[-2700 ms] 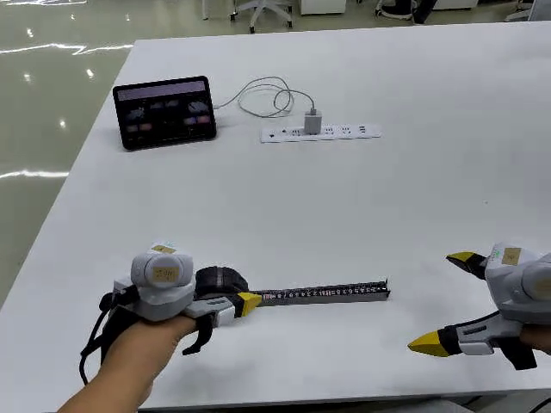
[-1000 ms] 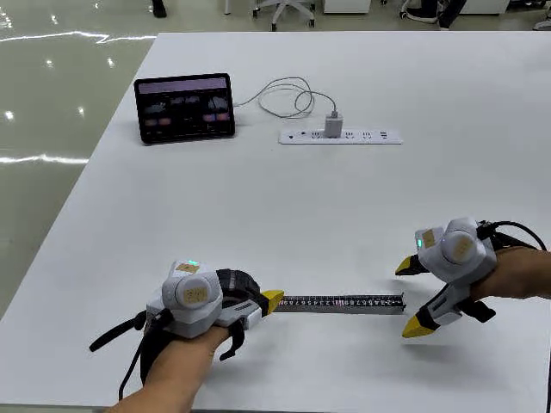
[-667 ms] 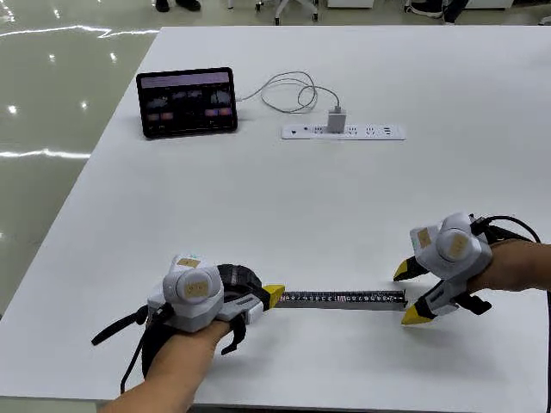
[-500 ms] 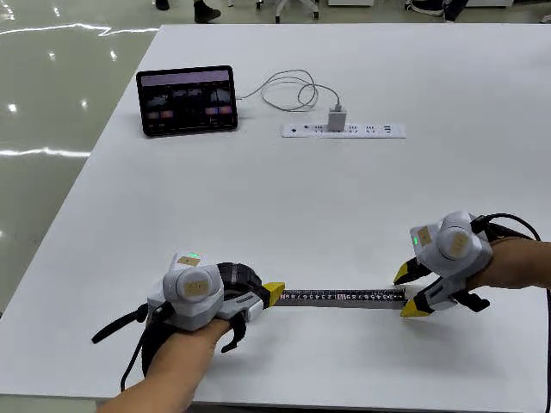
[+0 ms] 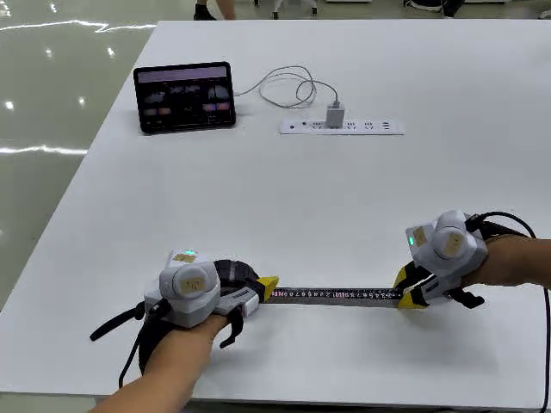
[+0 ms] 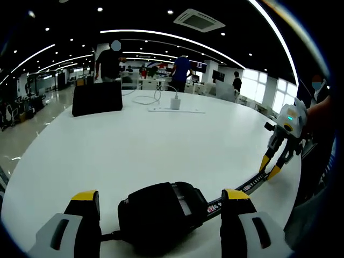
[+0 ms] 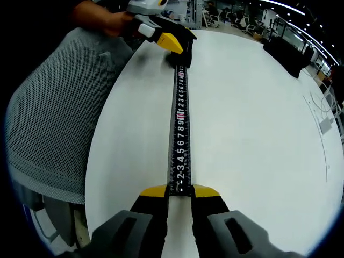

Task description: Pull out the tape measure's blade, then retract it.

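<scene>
My right gripper (image 7: 180, 191) has its jaws nipped narrow on the tip of the blade (image 7: 180, 123) at the bottom centre of its view. The blade runs straight up to the black tape measure case (image 6: 161, 215), clamped in my left gripper (image 6: 158, 196). In the head view all this lies low on the white table (image 5: 344, 198), with a tablet (image 5: 183, 95) and power strip (image 5: 340, 127) at the top.

right tongs (image 7: 180, 192) apparently pinching blade (image 7: 180, 123) tip, white table (image 7: 252, 107)
</scene>
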`<action>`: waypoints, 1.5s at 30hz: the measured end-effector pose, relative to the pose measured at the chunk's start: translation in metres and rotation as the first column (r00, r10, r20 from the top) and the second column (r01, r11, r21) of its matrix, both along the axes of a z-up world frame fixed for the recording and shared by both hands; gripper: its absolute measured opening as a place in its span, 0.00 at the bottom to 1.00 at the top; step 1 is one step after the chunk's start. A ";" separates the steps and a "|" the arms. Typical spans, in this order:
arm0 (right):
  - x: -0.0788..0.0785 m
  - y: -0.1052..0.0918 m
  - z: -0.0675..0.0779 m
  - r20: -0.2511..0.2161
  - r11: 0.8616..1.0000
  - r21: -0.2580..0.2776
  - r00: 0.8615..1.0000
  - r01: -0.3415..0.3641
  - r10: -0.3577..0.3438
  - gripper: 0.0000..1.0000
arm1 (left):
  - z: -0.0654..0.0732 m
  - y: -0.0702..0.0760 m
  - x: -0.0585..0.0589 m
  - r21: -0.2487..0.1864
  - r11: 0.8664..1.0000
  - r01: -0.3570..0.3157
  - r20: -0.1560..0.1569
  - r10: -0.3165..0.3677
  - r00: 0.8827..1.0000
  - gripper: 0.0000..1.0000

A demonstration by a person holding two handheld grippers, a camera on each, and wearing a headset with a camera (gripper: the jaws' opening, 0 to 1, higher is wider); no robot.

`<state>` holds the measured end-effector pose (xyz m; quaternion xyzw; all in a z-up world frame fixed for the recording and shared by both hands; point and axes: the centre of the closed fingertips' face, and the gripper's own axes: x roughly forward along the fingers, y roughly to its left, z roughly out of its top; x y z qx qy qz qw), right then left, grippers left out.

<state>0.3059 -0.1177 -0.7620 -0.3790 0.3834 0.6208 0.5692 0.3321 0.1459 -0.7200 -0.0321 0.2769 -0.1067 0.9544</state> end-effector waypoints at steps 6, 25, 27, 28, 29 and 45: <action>0.000 0.000 -0.001 0.021 1.000 -0.020 1.000 -0.005 0.006 0.11 | -0.007 0.000 -0.002 0.003 1.000 -0.007 -0.027 0.007 1.000 0.82; 0.000 -0.001 0.000 0.018 0.999 -0.017 0.999 0.040 -0.039 0.11 | -0.012 -0.004 -0.007 -0.027 0.999 -0.028 -0.083 0.026 0.996 0.66; 0.000 -0.001 0.000 0.022 0.999 -0.018 0.999 0.038 -0.038 0.11 | -0.013 -0.004 -0.007 -0.014 1.000 -0.024 -0.091 0.022 0.996 0.65; 0.000 -0.001 0.000 0.021 0.999 -0.019 0.999 0.040 -0.039 0.11 | -0.014 -0.004 -0.007 -0.010 1.000 -0.022 -0.095 0.021 0.995 0.65; 0.000 -0.001 0.000 0.020 0.999 -0.020 0.999 0.043 -0.043 0.11 | -0.014 -0.004 -0.007 -0.005 1.000 -0.020 -0.096 0.020 0.995 0.65; -0.001 0.005 0.000 0.037 1.000 0.002 0.999 0.027 -0.027 0.11 | -0.014 -0.004 -0.008 0.028 1.000 -0.004 -0.101 0.007 0.995 0.64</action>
